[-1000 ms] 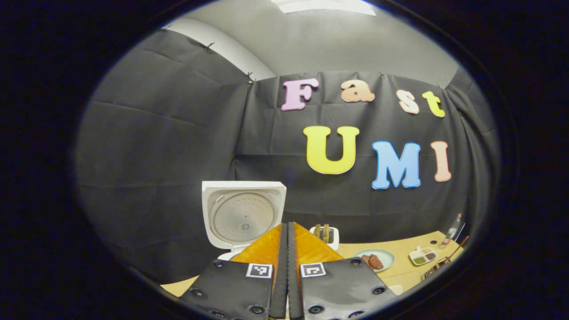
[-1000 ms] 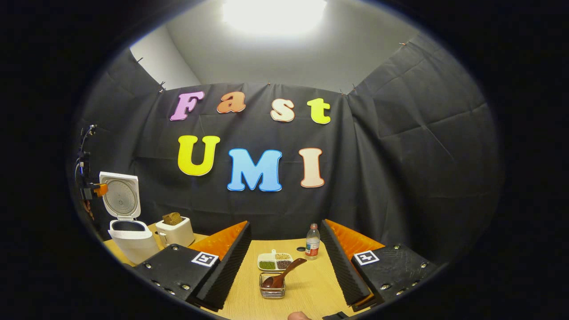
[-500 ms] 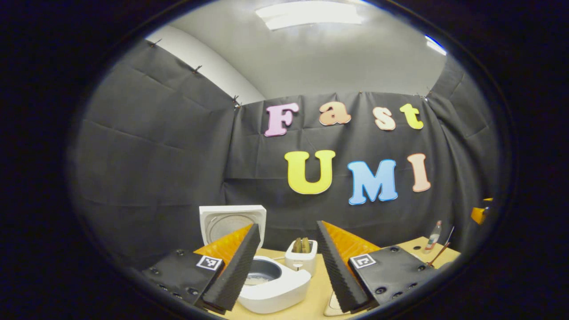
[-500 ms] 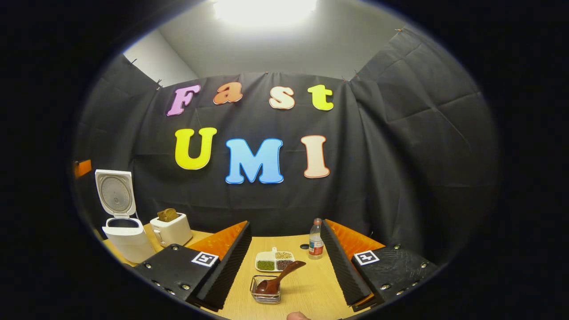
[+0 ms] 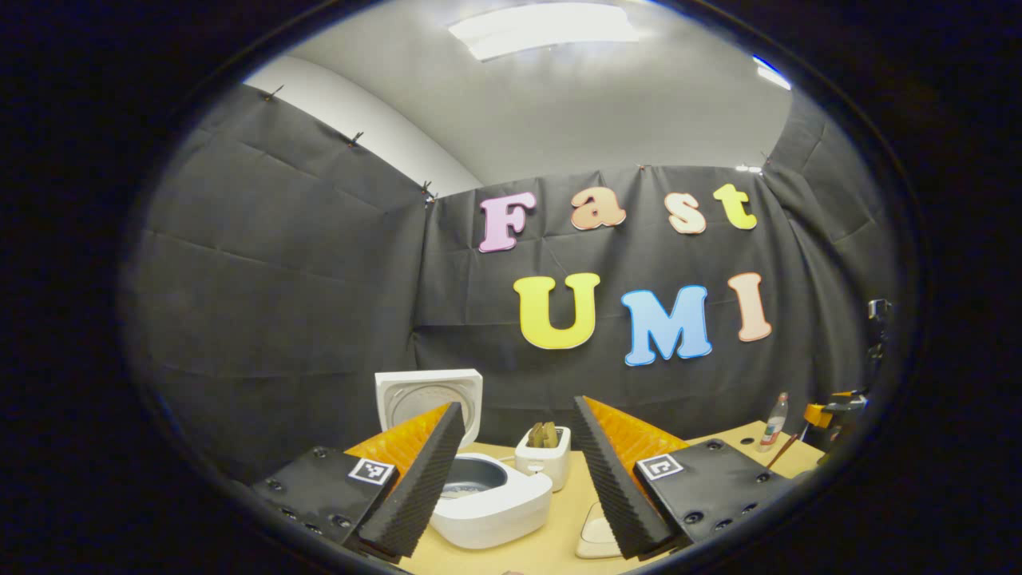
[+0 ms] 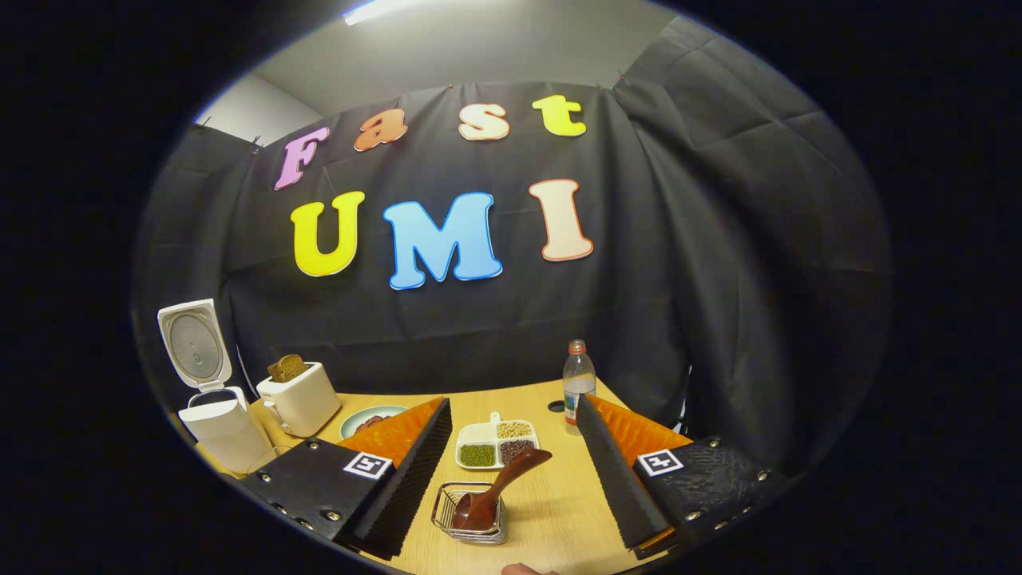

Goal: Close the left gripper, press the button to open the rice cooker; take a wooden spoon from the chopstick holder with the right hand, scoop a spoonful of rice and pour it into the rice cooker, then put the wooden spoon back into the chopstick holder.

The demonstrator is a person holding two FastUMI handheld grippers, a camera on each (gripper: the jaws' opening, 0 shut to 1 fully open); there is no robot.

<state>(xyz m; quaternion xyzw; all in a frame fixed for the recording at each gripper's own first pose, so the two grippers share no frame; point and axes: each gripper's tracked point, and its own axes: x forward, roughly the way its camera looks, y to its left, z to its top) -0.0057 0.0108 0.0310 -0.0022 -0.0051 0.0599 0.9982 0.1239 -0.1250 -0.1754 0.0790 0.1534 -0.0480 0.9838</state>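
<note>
The left tongs (image 5: 515, 463) now stand spread wide and empty where a second ago they were pressed together, and they have drawn back from the rice cooker (image 5: 487, 499), whose lid (image 5: 429, 397) stands upright and open behind the pot. I take it that the button press is done and the left hand's part is over. The right tongs (image 6: 515, 471) are also spread and hold nothing; they have tipped down and come nearer to the chopstick holder (image 6: 471, 523), a small wire basket on the worktop (image 6: 559, 519) between their fingers. The wooden spoon (image 6: 499, 495) leans in it, handle slanting up to the right, untouched. Just behind sits a divided dish of grains (image 6: 495, 443), likely the rice source. Fetching the spoon looks to be the next step.
</note>
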